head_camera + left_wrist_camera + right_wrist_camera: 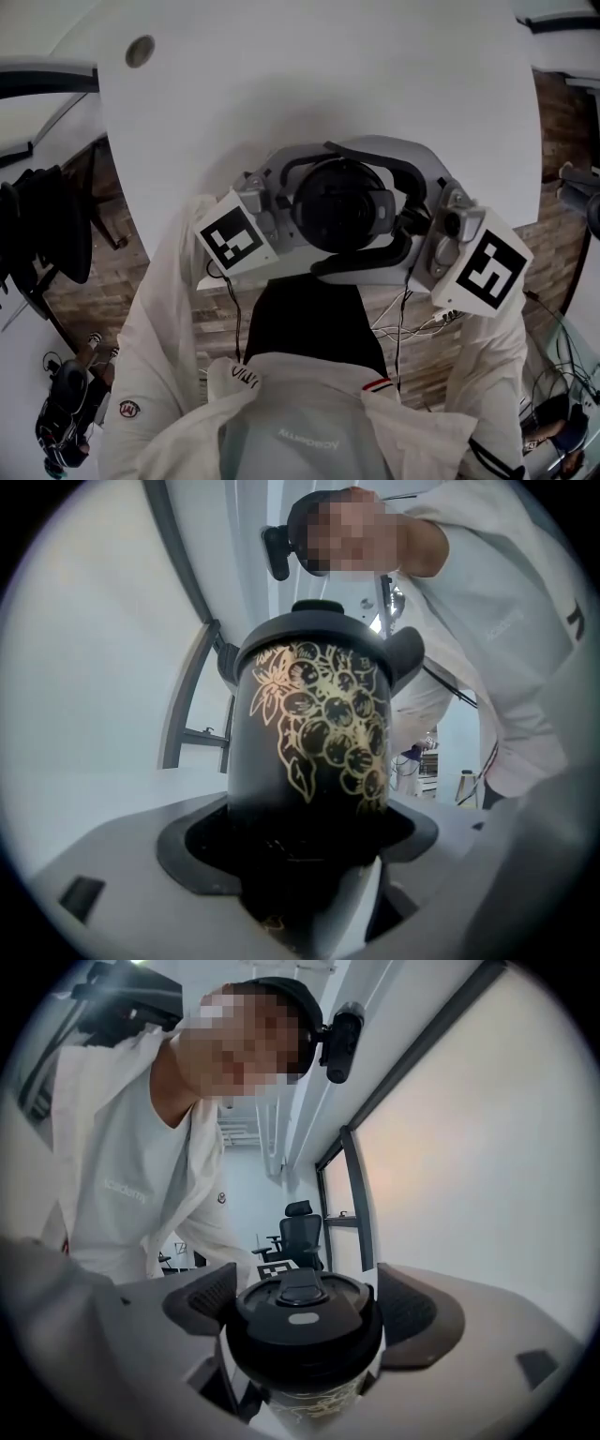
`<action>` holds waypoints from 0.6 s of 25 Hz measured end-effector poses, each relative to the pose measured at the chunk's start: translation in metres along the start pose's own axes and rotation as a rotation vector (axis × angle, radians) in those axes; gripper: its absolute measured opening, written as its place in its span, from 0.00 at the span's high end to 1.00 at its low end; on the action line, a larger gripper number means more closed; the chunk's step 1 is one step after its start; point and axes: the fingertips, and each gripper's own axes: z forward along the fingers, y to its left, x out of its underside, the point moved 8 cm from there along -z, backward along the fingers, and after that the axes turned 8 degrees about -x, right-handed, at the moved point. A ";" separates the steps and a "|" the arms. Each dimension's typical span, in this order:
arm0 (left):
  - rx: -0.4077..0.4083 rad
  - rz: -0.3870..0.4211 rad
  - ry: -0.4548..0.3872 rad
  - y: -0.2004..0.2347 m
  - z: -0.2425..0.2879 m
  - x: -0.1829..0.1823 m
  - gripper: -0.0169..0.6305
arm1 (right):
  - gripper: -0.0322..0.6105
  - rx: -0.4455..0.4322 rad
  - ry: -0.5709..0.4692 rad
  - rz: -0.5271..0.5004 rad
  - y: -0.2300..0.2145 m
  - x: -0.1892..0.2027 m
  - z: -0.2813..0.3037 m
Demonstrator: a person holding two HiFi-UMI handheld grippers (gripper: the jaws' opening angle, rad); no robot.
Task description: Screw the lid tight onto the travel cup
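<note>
Black cup (309, 752), gold grapes: left gripper (300, 844) clamps its body, jaws wide. Lid (305, 1321): right gripper (309, 1307) closed round it. We should hold the cup steady and twist squarely until firm.

The person wears a loose white zip jacket (309, 422) over a black top (314, 323). The jacket's chest bears pale grey lettering (307, 439). One jacket sleeve has a small round red-edged emblem (128, 409), a short red, white and navy striped tab (377, 385) sits near the jacket's collar, and dark bands (492, 457) ring one cuff. Above the jacket, a black head covering (281, 993) carries a small black camera (339, 1042). The grey plastic left tool (302, 841) and right tool (309, 1312) have dark textured pads (199, 1302). Each has a white cube with black square markers, left cube (232, 236) and right cube (487, 267). Thin black and white cables (408, 323) trail from the tools towards the jacket
</note>
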 end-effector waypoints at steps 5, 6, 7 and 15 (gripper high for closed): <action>-0.050 0.036 0.008 -0.011 -0.003 0.001 0.34 | 0.25 0.152 -0.029 -0.022 0.017 0.001 0.004; -0.066 0.039 0.006 -0.012 -0.005 0.001 0.34 | 0.25 0.211 -0.035 -0.020 0.021 0.001 0.007; -0.081 0.038 0.004 -0.012 -0.007 0.001 0.34 | 0.25 0.270 -0.043 -0.014 0.023 0.002 0.010; -0.194 0.038 0.007 -0.014 -0.012 0.001 0.34 | 0.25 0.617 -0.109 0.053 0.034 0.001 0.024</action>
